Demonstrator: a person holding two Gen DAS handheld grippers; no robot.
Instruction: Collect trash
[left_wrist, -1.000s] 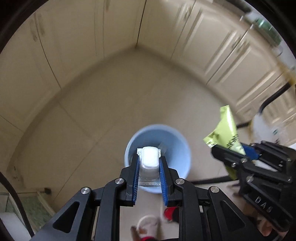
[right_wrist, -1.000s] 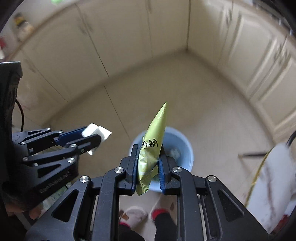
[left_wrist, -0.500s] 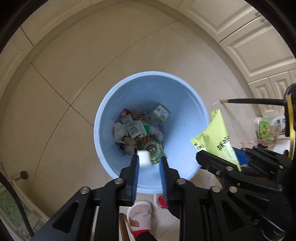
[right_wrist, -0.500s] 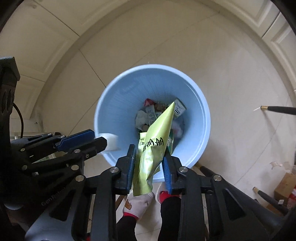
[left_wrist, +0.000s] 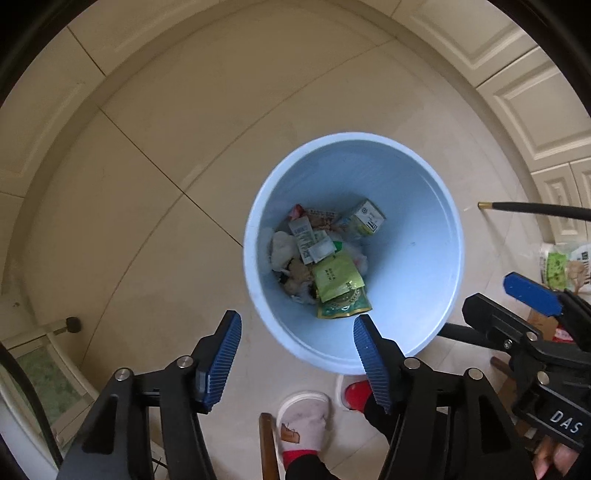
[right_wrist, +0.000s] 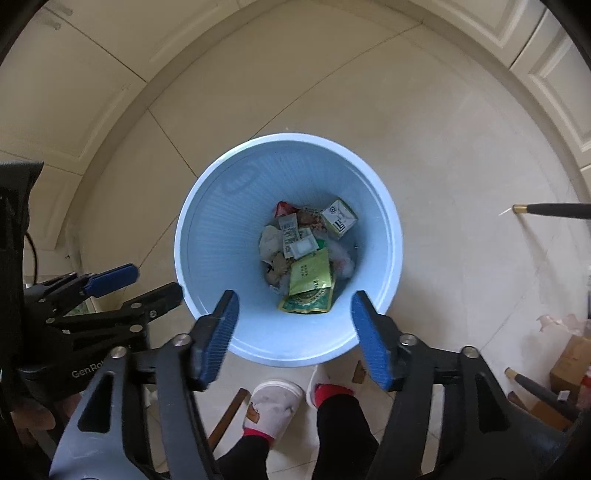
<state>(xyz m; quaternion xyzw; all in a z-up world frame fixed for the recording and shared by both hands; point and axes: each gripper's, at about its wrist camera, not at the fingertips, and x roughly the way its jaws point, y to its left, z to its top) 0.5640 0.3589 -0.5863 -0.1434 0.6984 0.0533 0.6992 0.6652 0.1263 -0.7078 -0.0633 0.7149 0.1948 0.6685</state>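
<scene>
A light blue bin stands on the tiled floor right below both grippers. My left gripper hangs over its near-left rim, jaws opening, nothing between the blue pads. My right gripper hangs over the near rim, jaws also opening and empty. Each shows in the other's view: the right gripper and the left gripper. A yellow-green snack packet lies on top of the trash in the bin, beside a small white sachet and a little carton.
A person's slippered feet stand just in front of the bin. A black rod with a brass tip juts in from the right. Cardboard boxes and bags sit at right. Cream cabinets ring the floor.
Both grippers came down over the bin and their jaws spread apart. The white piece left the left jaws and the yellow-green packet left the right jaws; the packet now lies in the bin.
</scene>
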